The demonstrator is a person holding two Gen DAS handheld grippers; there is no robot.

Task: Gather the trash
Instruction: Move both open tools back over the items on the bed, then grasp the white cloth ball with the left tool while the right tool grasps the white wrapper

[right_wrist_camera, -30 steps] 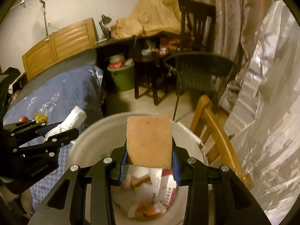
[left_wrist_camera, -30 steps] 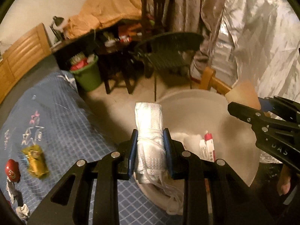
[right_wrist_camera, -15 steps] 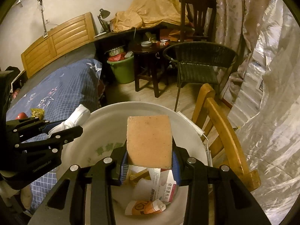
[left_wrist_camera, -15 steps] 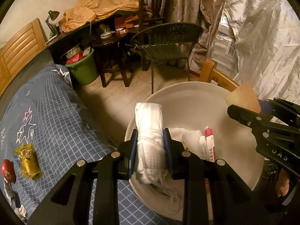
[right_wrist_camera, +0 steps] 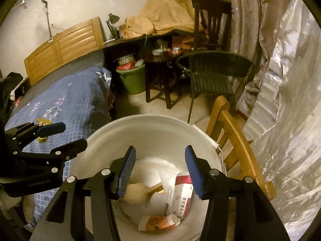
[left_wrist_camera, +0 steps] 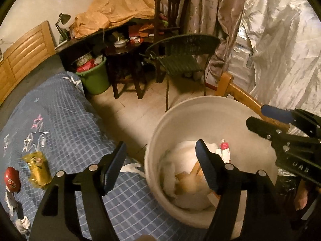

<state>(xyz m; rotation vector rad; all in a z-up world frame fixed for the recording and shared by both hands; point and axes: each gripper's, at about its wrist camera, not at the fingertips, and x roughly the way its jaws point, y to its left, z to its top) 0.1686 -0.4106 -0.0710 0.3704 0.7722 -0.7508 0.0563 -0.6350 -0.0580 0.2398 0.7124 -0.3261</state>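
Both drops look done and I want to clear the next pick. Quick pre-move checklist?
1. Left gripper empty, jaws just opened: ok.
2. Right gripper empty, jaws just opened: ok.
3. Dropped items inside white bucket: ok.
4. Nothing hanging over bucket rim: cannot tell, near rim hidden.
5. Next trash in sight: gold wrapper and red item on blue bedspread: ok.
6. Grippers apart from each other: ok.

A bed (left_wrist_camera: pixel 60 124) in blue checked cover stood left of a dark wicker chair (left_wrist_camera: pixel 180 60). Behind the chair hung curtains (left_wrist_camera: pixel 210 10); a desk lamp (left_wrist_camera: pixel 63 19) stood by the pale wall (left_wrist_camera: pixel 40 0).
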